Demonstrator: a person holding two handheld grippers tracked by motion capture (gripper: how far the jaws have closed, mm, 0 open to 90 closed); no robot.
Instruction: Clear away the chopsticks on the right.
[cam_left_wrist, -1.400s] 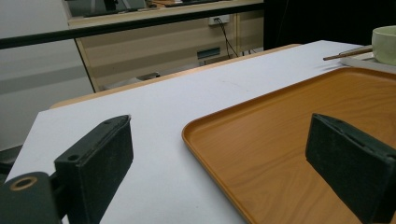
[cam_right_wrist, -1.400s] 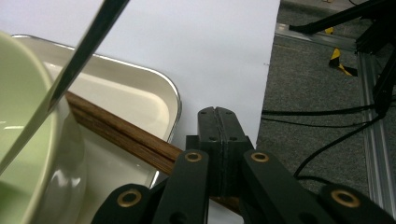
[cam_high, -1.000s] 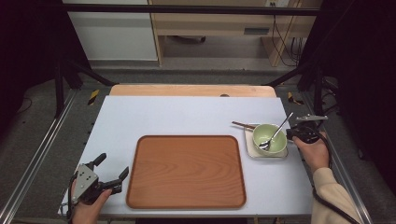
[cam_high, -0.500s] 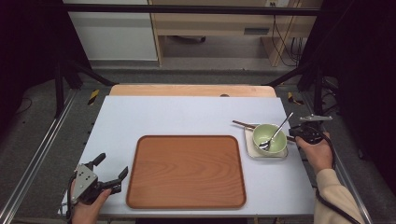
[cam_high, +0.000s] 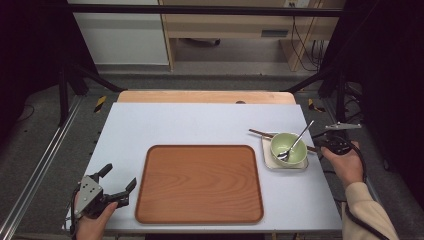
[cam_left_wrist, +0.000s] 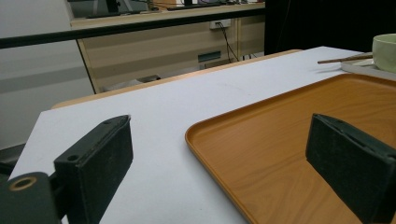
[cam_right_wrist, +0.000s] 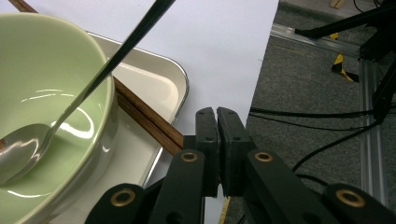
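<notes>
Green bowl (cam_high: 289, 148) bears no readable writing; right tool (cam_right_wrist: 217, 122) beside it pinched empty, left tool (cam_high: 116, 184) wide.

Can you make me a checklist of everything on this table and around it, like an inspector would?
Surface: white table top, bare around the things; a wooden strip along its far edge.
Job's things: green bowl with a metal spoon leaning in it, standing on a small cream tray; brown chopsticks lie across that tray beside the bowl; big wooden tray, nothing on it.
Clutter: nothing seen.
Grippers: left gripper open, at the table's near left corner; right gripper shut, holding nothing, next to the chopsticks' end.
Cables: black cables on the floor to the right.
Surroundings: grey floor, metal rails, wooden furniture behind.
</notes>
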